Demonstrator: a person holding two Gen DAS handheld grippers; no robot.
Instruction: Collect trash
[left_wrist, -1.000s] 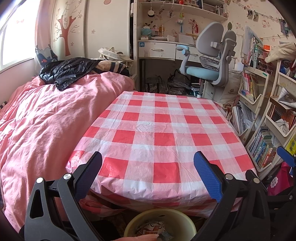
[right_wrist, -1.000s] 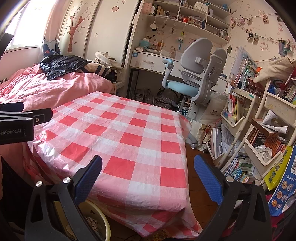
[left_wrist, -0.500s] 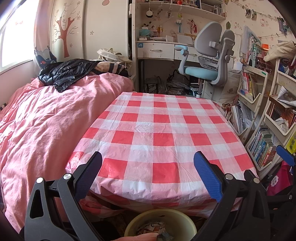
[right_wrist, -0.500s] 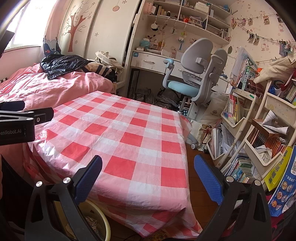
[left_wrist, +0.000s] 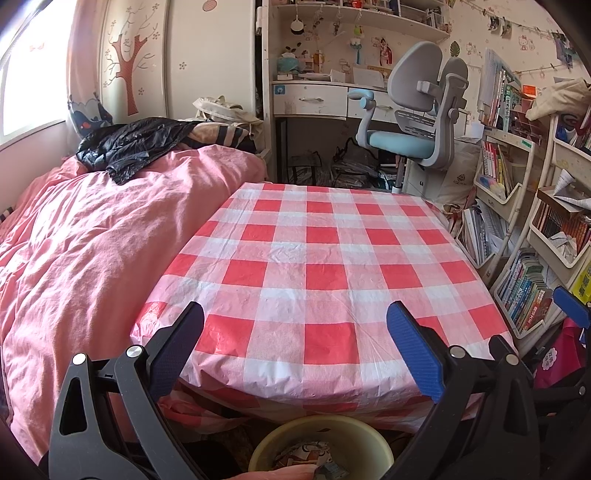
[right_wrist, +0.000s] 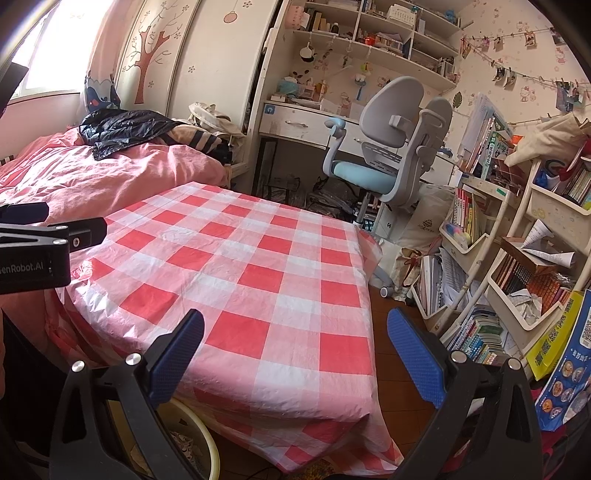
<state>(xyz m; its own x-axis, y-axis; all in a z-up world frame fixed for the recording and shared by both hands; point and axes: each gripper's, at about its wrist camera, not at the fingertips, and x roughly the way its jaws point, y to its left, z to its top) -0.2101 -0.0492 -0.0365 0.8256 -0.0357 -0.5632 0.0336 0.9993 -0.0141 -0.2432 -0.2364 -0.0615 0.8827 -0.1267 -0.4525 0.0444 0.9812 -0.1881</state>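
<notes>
The one yellow bin (left_wrist: 320, 448), with crumpled wrappers (left_wrist: 306, 459) inside, sits at the bottom centre of the left wrist view, directly beneath your left gripper (left_wrist: 295, 347) and nearer to it than to your right gripper (right_wrist: 295, 349). Both grippers are spread wide and empty. The checked tablecloth (left_wrist: 314, 266), mid-frame, shows no trash. One grey chair (left_wrist: 413, 122) stands upper right.
</notes>
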